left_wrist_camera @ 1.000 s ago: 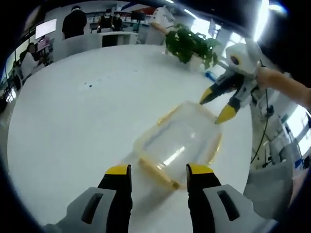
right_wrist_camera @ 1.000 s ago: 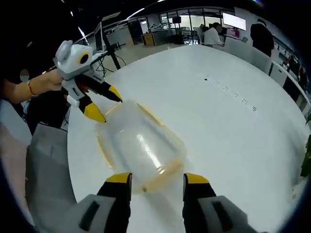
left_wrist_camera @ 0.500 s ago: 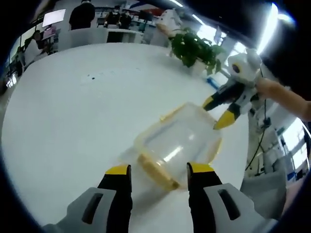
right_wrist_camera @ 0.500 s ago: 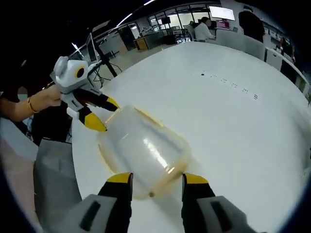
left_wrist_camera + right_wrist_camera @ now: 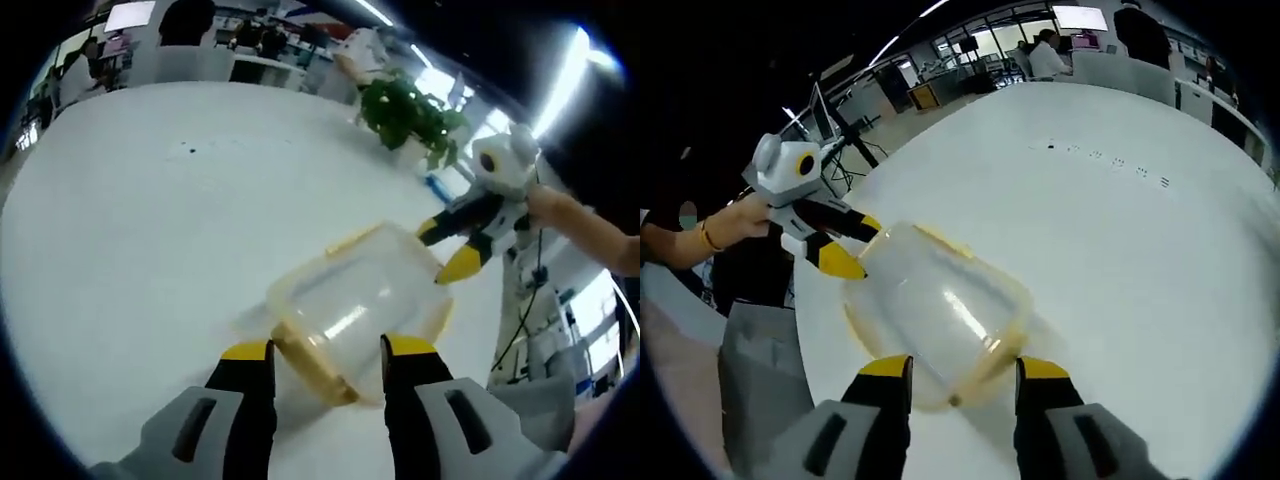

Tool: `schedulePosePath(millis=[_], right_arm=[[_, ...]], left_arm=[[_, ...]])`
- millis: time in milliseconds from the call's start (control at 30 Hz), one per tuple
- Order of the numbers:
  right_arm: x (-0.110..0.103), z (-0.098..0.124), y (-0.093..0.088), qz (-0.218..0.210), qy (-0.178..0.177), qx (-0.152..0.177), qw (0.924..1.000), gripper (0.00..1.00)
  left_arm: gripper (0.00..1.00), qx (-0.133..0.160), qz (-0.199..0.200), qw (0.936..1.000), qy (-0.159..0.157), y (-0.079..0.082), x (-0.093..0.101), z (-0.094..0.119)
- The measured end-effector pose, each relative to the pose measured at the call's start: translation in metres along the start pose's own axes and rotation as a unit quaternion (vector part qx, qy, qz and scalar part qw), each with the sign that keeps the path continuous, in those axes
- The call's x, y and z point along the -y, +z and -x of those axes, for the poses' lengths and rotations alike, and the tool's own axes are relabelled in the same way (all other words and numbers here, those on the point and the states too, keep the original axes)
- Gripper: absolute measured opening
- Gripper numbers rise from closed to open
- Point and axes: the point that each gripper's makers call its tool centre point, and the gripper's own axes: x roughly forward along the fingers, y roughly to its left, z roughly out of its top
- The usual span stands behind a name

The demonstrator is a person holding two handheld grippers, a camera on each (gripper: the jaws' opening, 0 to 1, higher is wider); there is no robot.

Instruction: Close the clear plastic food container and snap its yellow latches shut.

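Observation:
A clear plastic food container (image 5: 355, 295) with a yellow rim lies on the white round table (image 5: 140, 220). Its near yellow latch (image 5: 310, 365) sits between the jaws of my left gripper (image 5: 322, 350), which stands open around that end. The right gripper (image 5: 448, 250) reaches in from the right, open, its yellow tips at the container's far end. In the right gripper view the container (image 5: 935, 310) lies just ahead of my open right gripper (image 5: 962, 368), and the left gripper (image 5: 845, 245), held by a hand, touches its far end.
A potted green plant (image 5: 405, 105) stands at the table's far edge. People sit at desks beyond the table (image 5: 1080, 50). A grey chair (image 5: 760, 400) stands beside the table's near edge. A tripod (image 5: 840, 120) stands behind the left gripper.
Both grippers have closed in on the container's two ends, and the container looks larger and nearer in both views. Jaw openings are unchanged.

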Motion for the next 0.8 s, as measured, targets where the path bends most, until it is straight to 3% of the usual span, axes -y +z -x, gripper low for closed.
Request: schedulePosePath(millis=[800], right_arm=[[-0.0003,-0.0014,0.0004,-0.006,0.008,-0.012,0.9999,0.37]], left_arm=[[0.37,0.002,0.019,0.9998,-0.011,-0.0003,0.0021,-0.0029]])
